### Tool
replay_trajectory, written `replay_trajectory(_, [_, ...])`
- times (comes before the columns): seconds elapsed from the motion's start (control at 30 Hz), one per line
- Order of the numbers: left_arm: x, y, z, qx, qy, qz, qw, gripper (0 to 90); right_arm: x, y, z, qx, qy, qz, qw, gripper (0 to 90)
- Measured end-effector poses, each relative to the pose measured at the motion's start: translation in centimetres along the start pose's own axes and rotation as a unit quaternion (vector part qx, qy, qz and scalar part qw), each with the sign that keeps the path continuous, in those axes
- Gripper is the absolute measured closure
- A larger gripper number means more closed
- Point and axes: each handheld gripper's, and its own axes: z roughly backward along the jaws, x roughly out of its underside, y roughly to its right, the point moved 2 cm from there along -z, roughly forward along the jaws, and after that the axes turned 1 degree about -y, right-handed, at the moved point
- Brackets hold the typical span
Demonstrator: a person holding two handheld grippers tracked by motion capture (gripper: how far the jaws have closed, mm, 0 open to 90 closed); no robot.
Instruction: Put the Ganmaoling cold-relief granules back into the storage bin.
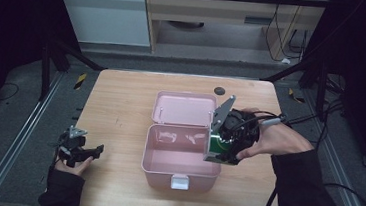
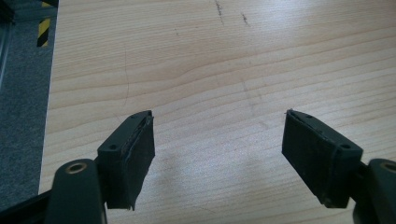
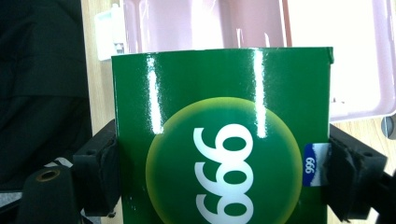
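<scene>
My right claw (image 3: 219, 175) clamps a green 999 carton (image 3: 222, 135), poised at the right rim of the open pink box (image 1: 181, 155); the cavity lies just left and below. Left claw (image 2: 217, 158) gapes empty over the desk (image 2: 210, 60).

On one light wooden table (image 1: 121, 102) sit one open pink plastic box (image 1: 166, 152), one glossy green carton (image 3: 219, 140) and two black grippers.

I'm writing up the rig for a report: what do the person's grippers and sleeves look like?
Both grippers are black, each with two blocky black jaws with round brass-coloured holes at their bases. The left gripper and the right gripper each carry a grey three-cornered plate. A black cable trails from the right one. Both sleeves are dark.
</scene>
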Motion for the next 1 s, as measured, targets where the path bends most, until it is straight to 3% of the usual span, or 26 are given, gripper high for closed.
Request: replay_trajectory(1.0, [0.0, 0.0, 0.0, 0.0, 0.001, 0.001, 1.0, 24.7, -3.4, 0.5, -2.7, -0.014, -0.003, 0.014, 0.9998, 16.3])
